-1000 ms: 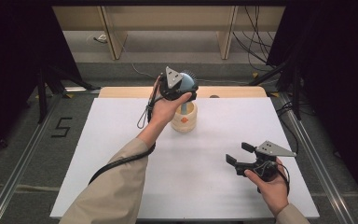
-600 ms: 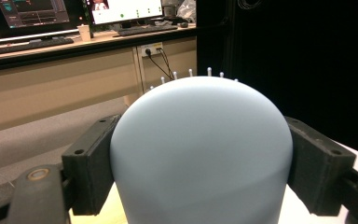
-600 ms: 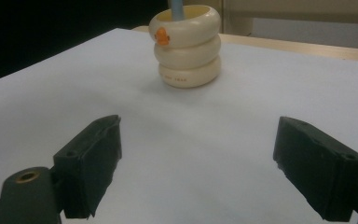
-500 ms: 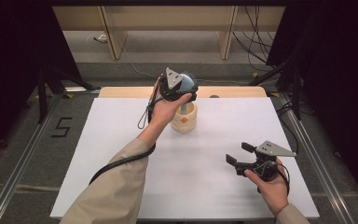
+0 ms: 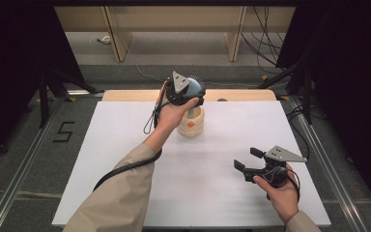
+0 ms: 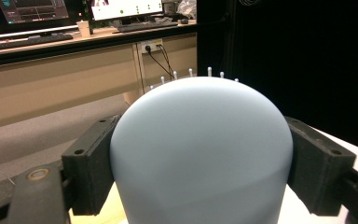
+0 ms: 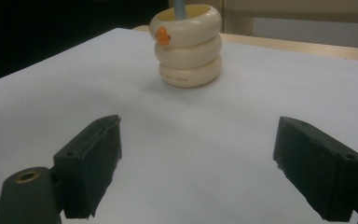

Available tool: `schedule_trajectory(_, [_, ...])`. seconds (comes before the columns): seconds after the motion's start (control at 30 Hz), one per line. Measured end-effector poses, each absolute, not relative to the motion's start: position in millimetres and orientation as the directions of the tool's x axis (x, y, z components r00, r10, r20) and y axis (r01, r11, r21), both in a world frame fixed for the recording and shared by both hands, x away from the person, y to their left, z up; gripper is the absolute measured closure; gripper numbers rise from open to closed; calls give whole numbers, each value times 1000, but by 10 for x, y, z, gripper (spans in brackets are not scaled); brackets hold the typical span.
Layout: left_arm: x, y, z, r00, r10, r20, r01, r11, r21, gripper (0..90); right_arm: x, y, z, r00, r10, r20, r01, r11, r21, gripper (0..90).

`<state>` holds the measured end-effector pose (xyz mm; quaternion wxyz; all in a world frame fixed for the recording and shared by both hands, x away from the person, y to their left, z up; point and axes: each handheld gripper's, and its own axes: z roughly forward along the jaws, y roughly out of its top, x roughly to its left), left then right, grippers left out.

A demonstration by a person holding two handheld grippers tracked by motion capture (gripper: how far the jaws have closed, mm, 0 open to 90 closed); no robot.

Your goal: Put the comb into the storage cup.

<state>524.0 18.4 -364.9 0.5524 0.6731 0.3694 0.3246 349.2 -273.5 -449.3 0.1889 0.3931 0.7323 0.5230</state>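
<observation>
High view: the left gripper (image 5: 192, 92) hangs right above the cream ringed holder (image 5: 192, 123), its jaws clamped on the head of a pale blue hairbrush (image 5: 196, 87). The brush's handle runs down into the holder's mouth. The right gripper (image 5: 250, 159) hovers over the white table (image 5: 125, 145), well apart from the holder on the person's side, jaws apart and holding nothing.

Left gripper view: both pads press the smooth blue back of the brush head (image 6: 200, 149); white bristle tips peek over its top.

Right gripper view: past the open jaws stands the holder (image 7: 188, 44), with an orange mark on its top ring and the blue handle (image 7: 179, 7) in its opening.

By my judgement, the brush is either nearly seated or just starting out; letting go or lifting remains.
</observation>
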Motion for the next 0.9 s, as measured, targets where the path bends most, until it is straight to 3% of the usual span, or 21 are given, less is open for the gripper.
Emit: schedule_trajectory(0.9, [5279,213,-3791,505,863,14,166,-113,980,193,3492,-2733,-4496,-624,770,133,377,147,915,161])
